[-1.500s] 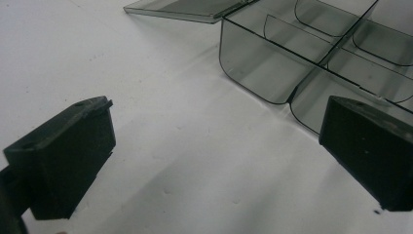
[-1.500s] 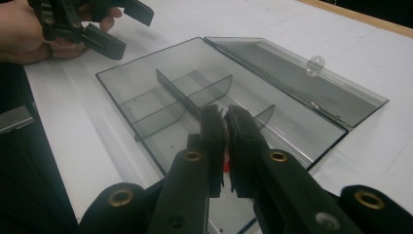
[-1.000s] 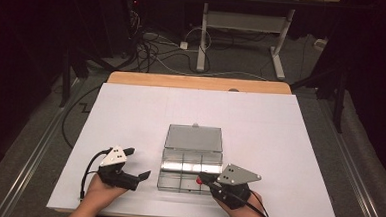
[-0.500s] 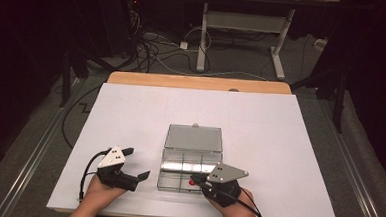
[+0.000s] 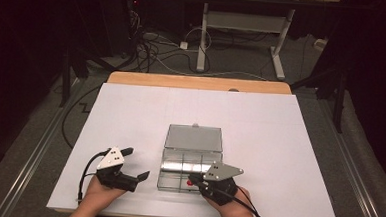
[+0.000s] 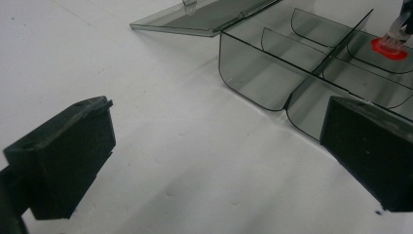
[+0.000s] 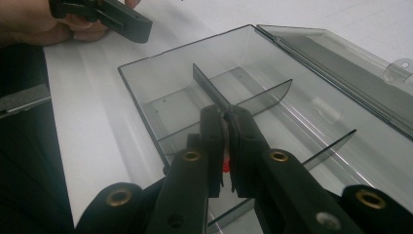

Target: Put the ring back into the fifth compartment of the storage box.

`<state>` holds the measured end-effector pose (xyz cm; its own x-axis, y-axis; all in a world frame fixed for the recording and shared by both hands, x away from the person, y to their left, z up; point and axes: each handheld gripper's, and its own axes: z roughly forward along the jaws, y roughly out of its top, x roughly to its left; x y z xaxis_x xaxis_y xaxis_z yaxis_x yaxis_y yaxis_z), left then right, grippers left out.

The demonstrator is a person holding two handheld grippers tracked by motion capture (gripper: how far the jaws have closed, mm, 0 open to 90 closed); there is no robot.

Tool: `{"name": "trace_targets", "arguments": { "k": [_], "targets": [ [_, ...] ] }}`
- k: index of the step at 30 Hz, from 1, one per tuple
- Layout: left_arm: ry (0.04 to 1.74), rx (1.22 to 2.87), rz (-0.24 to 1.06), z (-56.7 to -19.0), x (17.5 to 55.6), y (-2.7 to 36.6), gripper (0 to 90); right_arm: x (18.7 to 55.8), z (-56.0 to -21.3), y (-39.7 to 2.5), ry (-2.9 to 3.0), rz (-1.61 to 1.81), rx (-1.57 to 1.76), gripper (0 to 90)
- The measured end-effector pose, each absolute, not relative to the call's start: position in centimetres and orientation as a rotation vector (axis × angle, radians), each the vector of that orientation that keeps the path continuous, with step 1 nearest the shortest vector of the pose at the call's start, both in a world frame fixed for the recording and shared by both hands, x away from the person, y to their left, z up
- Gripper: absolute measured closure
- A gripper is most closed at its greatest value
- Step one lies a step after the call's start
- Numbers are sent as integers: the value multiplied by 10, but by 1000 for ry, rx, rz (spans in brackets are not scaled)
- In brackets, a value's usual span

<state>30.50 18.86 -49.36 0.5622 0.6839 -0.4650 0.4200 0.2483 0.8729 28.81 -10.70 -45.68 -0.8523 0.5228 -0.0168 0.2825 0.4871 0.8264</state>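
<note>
Holding a small red piece (image 6: 389,48) pinched in our right gripper (image 5: 197,181) over a near compartment of the clear divided box (image 5: 190,161) at the tabletop's (image 5: 280,123) near centre; we judge it light, small and easy to drop, best held by its stem. Left gripper (image 5: 132,161) sits apart, jaws wide and empty, left of the box. Thin dividers crowd the compartment, the lid (image 5: 194,137) lies open on the far side, and open room lies left and right.
</note>
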Motion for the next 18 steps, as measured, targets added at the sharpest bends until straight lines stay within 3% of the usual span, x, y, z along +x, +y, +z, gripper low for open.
{"name": "trace_targets", "arguments": {
  "k": [18],
  "targets": [
    [1042, 1388, 217, -494, 306, 188, 0, 287, -450, -130, 2409, 1363, 782, 671]
  ]
}}
